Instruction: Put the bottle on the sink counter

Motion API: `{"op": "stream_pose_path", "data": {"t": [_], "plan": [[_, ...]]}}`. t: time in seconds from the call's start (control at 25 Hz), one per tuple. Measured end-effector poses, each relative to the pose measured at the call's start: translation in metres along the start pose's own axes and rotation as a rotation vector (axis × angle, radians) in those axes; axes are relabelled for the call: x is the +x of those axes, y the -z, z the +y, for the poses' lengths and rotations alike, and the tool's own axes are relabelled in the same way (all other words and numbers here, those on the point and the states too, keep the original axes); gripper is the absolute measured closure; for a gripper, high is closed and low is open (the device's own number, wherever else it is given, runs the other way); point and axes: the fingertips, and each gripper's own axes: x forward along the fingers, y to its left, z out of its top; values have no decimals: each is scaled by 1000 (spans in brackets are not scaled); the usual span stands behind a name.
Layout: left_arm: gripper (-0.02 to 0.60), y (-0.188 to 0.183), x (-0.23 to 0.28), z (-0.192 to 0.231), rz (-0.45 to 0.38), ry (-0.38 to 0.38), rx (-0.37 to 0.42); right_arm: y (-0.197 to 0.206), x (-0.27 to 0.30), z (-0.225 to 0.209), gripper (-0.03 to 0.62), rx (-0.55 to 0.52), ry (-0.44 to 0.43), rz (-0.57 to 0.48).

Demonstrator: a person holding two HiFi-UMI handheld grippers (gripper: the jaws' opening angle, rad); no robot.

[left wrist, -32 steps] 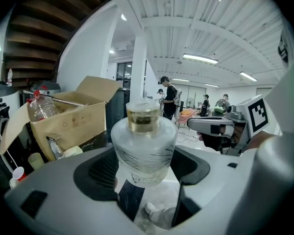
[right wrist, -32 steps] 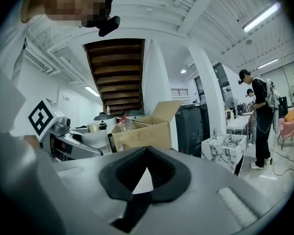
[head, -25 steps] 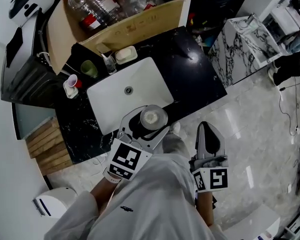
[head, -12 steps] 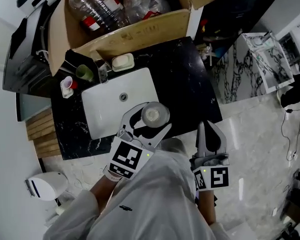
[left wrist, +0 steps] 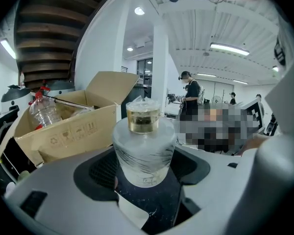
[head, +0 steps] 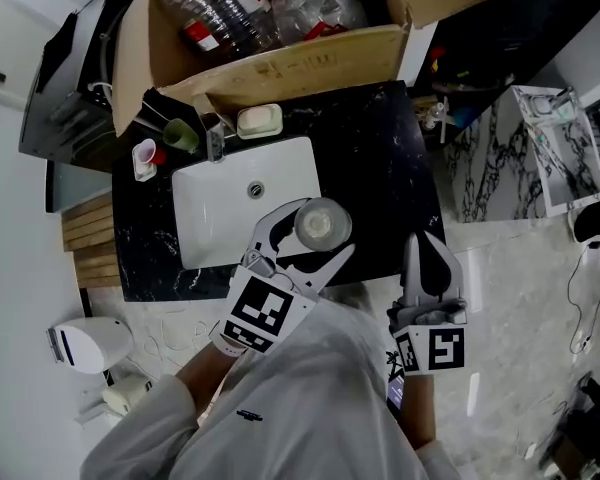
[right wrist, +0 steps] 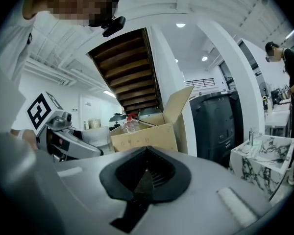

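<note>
A squat frosted glass bottle (left wrist: 143, 148) with a gold cap (left wrist: 142, 117) sits upright between the jaws of my left gripper (left wrist: 144, 180), which is shut on it. From the head camera the bottle (head: 321, 225) shows from above, held by the left gripper (head: 315, 230) over the front right corner of the white sink basin (head: 215, 203) and the black sink counter (head: 370, 168). My right gripper (head: 428, 260) is shut and holds nothing, off the counter's front edge over the floor. In the right gripper view its jaws meet at the right gripper (right wrist: 146, 177).
An open cardboard box (head: 270, 63) with plastic bottles stands behind the counter. A soap dish (head: 259, 121), a green cup (head: 179, 135), a small cup (head: 144, 154) and the tap (head: 213, 143) line the sink's back edge. A marbled cabinet (head: 525, 138) stands to the right.
The view has shifted, so counter and box now sit a little lower and more to the right. The left gripper with the bottle has edged right along the counter's front.
</note>
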Motion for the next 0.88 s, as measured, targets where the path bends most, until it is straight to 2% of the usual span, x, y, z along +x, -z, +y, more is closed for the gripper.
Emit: {"op": "stream_pose_path", "data": {"t": [0.44, 0.88], "plan": [[249, 0, 32, 17, 17, -10, -12, -9, 38, -9, 583, -63, -62, 39], [249, 1, 66, 45, 29, -30, -7, -9, 84, -29, 583, -40, -70, 57]]}}
